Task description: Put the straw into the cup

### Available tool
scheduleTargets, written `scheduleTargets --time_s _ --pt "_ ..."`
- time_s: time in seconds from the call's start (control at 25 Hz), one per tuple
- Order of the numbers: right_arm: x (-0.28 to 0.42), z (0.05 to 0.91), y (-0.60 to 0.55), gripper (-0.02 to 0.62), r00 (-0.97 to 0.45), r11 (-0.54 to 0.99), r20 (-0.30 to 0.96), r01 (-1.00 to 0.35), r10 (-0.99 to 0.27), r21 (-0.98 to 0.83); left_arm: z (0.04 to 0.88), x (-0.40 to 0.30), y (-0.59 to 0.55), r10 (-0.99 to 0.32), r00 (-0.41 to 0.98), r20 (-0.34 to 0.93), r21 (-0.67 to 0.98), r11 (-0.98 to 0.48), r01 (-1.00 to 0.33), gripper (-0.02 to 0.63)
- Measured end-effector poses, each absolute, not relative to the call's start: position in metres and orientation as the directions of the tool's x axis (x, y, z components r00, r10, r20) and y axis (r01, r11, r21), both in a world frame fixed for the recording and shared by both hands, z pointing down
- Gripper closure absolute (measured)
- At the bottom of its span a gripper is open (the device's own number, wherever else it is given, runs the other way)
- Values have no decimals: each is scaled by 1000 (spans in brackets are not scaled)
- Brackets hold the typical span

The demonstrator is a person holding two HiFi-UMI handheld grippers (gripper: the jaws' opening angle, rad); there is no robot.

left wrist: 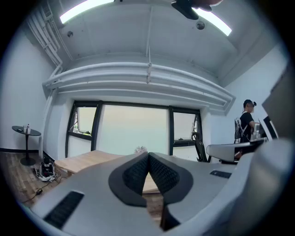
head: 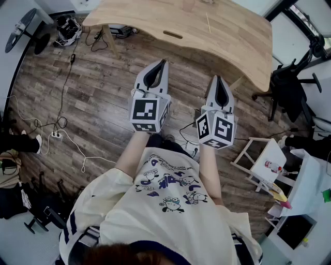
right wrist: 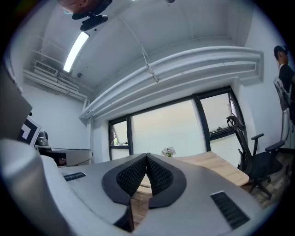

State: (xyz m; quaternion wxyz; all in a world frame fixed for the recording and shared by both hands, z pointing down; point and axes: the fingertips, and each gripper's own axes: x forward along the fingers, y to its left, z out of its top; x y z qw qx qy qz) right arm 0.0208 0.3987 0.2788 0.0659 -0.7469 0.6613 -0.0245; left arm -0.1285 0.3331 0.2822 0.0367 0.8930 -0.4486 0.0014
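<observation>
A thin pale straw [head: 208, 22] lies on the wooden table [head: 232, 36] at the top of the head view. Something tan stands at that table's far edge [head: 189, 4], cut off by the frame; I cannot tell if it is the cup. My left gripper [head: 164, 62] and right gripper [head: 217, 78] are held side by side over the floor, short of the table, pointing toward it. In the left gripper view the left gripper [left wrist: 148, 154] has its jaws pressed together with nothing between them. The right gripper [right wrist: 146, 156] is the same, shut and empty.
Cables and a power strip [head: 56, 135] trail over the wooden floor at left. A black office chair [head: 289, 88] stands to the right of the table, a white stool [head: 261, 160] nearer right. A small plant [right wrist: 168, 151] stands on the table. A person [left wrist: 246, 124] stands at far right.
</observation>
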Motion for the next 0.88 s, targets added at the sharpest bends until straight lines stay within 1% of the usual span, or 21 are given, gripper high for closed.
scheduleTargets --time_s 0.36,0.56,0.88 --pt "26 281 397 597 132 -124 -47 -983 -990 -133 285 -125 331 -800 599 41 67 -596 -800 574" --pt "26 283 396 597 116 -112 -42 -989 -992 -101 285 -121 331 -803 594 41 63 -591 -804 574" --pt "38 290 393 597 108 -103 -41 -987 -993 -122 293 -115 331 -814 579 54 56 -576 -815 574"
